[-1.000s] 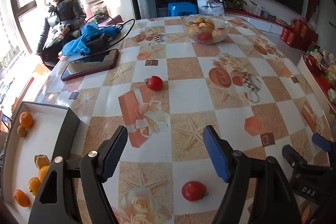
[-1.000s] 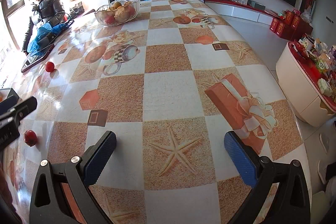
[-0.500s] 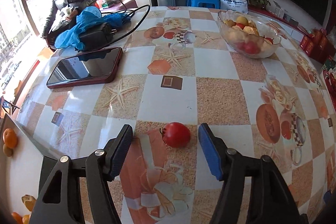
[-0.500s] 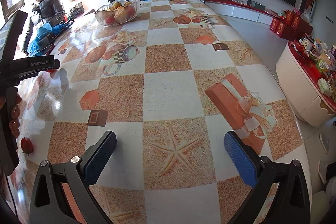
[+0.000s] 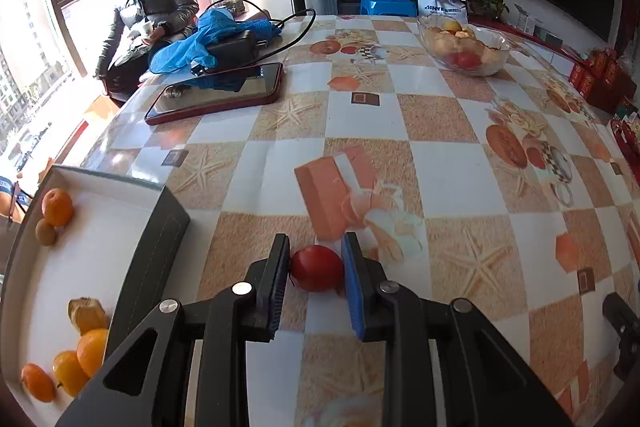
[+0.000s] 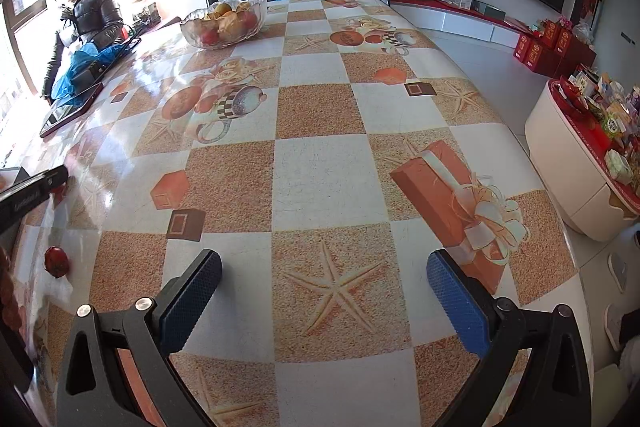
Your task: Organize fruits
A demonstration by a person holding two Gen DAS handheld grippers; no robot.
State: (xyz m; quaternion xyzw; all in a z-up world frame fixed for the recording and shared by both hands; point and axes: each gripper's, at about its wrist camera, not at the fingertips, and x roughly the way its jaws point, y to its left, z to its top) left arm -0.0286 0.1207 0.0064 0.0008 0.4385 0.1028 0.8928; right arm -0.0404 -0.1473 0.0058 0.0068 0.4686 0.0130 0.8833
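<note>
The left gripper (image 5: 316,269) has just been closing, and now its two blue pads squeeze a small red fruit (image 5: 317,267) between them, one pad on each side. The fruit sits low on the table (image 5: 440,167), right at the near edge of the orange gift box picture (image 5: 334,195) printed on the cloth, and I cannot tell if it has left the cloth yet. The white tray (image 5: 100,227) is the thing that matters for the next move, I think: it lies off to the left of the held fruit, just past its own dark side wall, and it already holds oranges (image 5: 57,207) and other small fruit. So the fruit likely has to go up and then left over that wall (a short trip, since the tray is near). The fruit is round, so it has no long side to line up. The right gripper (image 6: 324,301) is wide open with nothing in it, over a starfish picture, well apart from the tray. A second red fruit (image 6: 56,261) lies on the cloth to its left. The left hand is the closer one for the tray.
</note>
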